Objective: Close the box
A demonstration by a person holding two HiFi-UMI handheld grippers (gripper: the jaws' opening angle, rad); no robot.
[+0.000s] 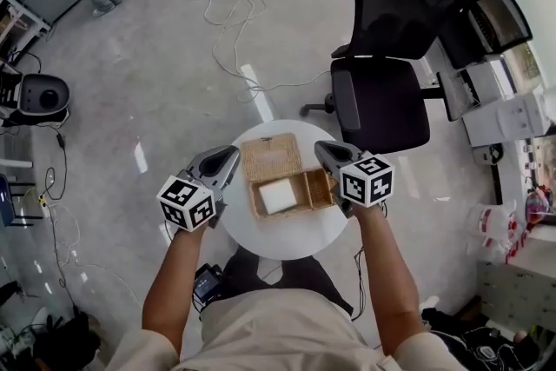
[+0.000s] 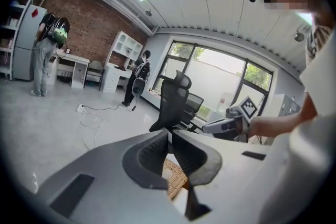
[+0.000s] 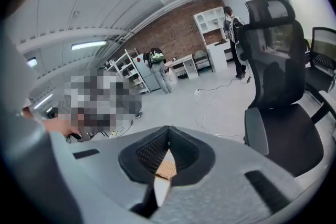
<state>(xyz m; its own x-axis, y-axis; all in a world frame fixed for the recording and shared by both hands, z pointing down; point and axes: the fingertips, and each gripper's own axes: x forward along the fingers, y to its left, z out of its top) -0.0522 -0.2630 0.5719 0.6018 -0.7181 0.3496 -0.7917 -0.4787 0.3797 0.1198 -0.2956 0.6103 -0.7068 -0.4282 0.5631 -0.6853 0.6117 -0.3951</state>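
Both sets of fingers [image 2: 149,155] are closed and empty. My left gripper [image 1: 231,155] and right gripper [image 1: 322,149] flank the open box [image 1: 320,189].

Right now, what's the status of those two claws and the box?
Both shut, empty: left gripper and right gripper flank the box. Box open, lid laid back. Nothing on the lid.

My right gripper [image 3: 168,131] sits lower centre, jaws pressed together, empty; wicker box [image 3: 167,167] peeks below them; black office chair [image 3: 273,60] fills right of frame.
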